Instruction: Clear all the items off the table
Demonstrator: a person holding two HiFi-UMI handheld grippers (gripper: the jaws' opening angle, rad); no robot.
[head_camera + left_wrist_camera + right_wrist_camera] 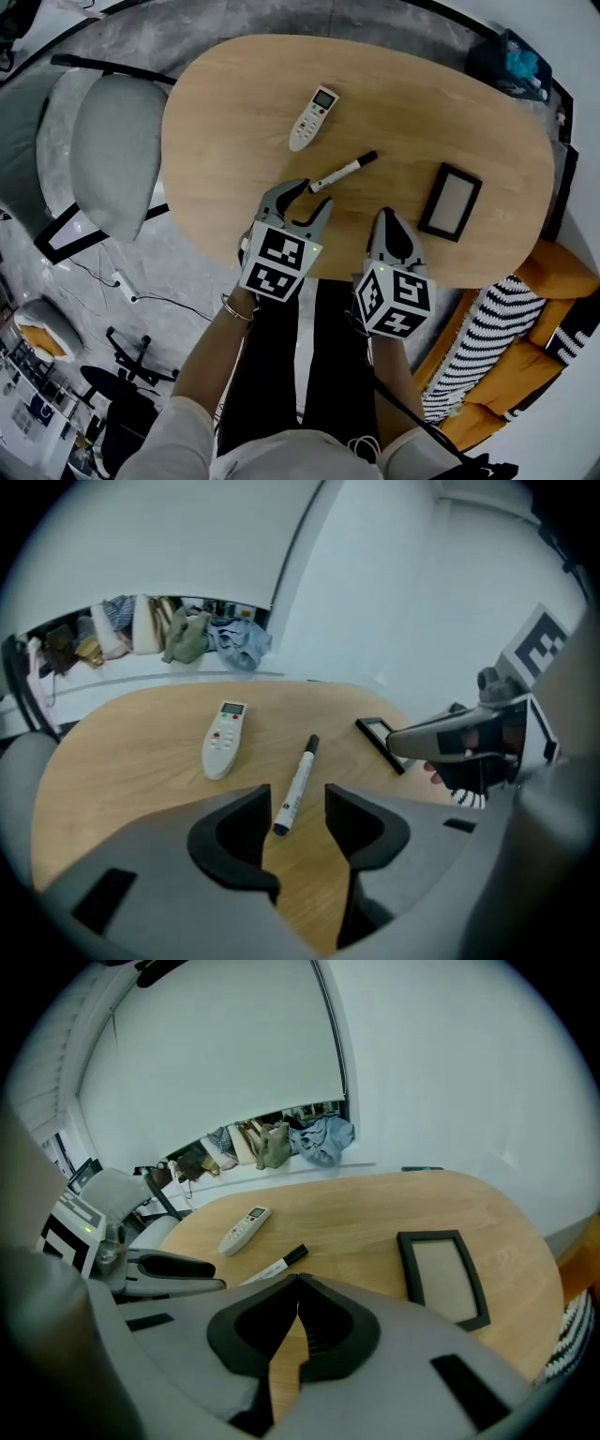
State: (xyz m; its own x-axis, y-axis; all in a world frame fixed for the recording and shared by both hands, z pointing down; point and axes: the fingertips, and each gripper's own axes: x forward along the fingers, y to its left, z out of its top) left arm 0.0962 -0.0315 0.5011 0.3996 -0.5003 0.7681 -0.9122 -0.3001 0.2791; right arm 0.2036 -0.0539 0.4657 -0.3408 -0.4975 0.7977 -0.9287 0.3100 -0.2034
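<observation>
At the table's (234, 141) near edge the left gripper (314, 194) holds its jaws parted and empty, with a white remote (313, 117) and a black-capped white marker (343, 172) lying beyond them. Beside it the right gripper (386, 216) is closed on nothing. A black-rimmed frame (450, 201) lies toward the right end.

Bright, even light, with weak shadows on the table (234, 103). The gripper views bend at the rims, softest at six o'clock.
</observation>
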